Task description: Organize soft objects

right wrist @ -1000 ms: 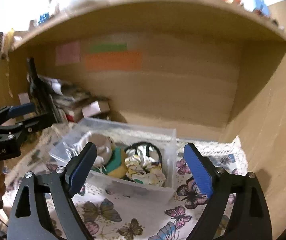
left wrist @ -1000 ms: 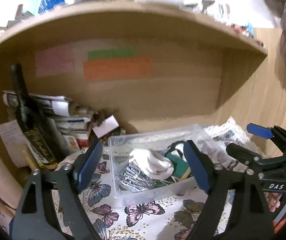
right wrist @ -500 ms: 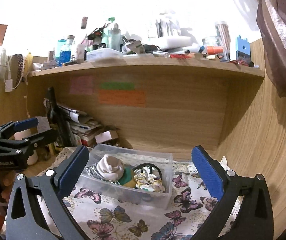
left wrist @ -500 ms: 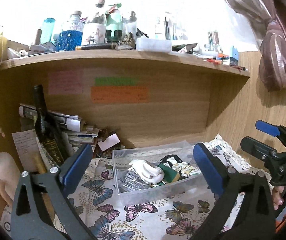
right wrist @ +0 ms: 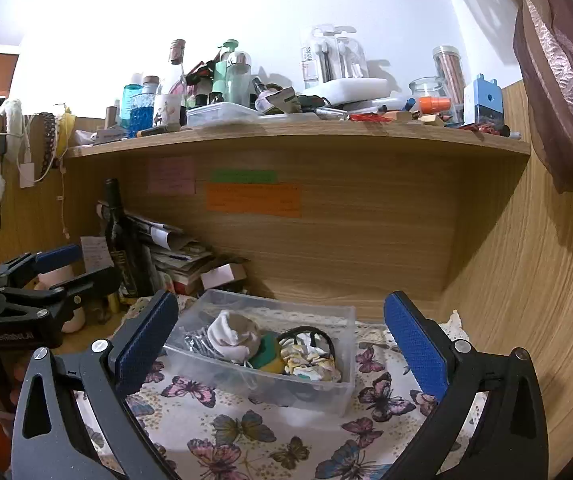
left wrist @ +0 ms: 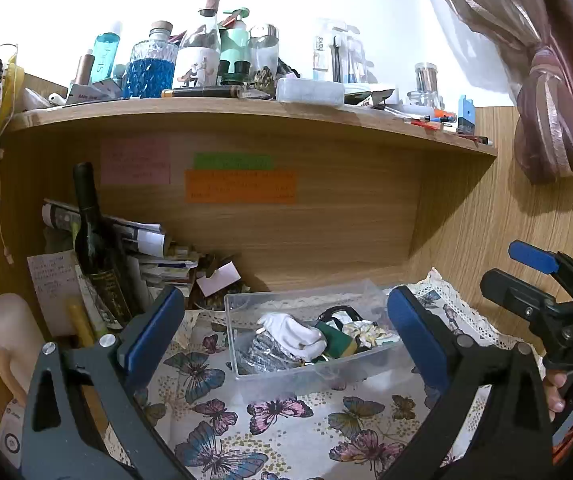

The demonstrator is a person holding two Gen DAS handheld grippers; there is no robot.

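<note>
A clear plastic box (left wrist: pixel 246 374) (right wrist: pixel 344 360) sits on a butterfly cloth under the wooden shelf. It holds a white rolled sock (left wrist: pixel 294 332) (right wrist: pixel 232 336), a green and yellow sponge (left wrist: pixel 336 340) (right wrist: pixel 268 354), a floral scrunchie (left wrist: pixel 366 334) (right wrist: pixel 308 362), a black band and a silvery item. My left gripper (left wrist: pixel 286 330) is open and empty, held back from the box. My right gripper (right wrist: pixel 280 338) is open and empty, also in front of the box. Each gripper shows in the other's view: the right one (left wrist: pixel 534 276), the left one (right wrist: pixel 42 276).
A dark wine bottle (left wrist: pixel 94 248) (right wrist: pixel 124 248) and a stack of papers (left wrist: pixel 154 256) stand at the back left. The upper shelf (left wrist: pixel 246 110) is crowded with bottles and jars. A wooden side wall (right wrist: pixel 526 280) closes the right. A curtain (left wrist: pixel 550 120) hangs at the upper right.
Both grippers have pulled back and up from the box, so the upper shelf's contents have come into view. Both stay open and empty. The box's contents have not moved.
</note>
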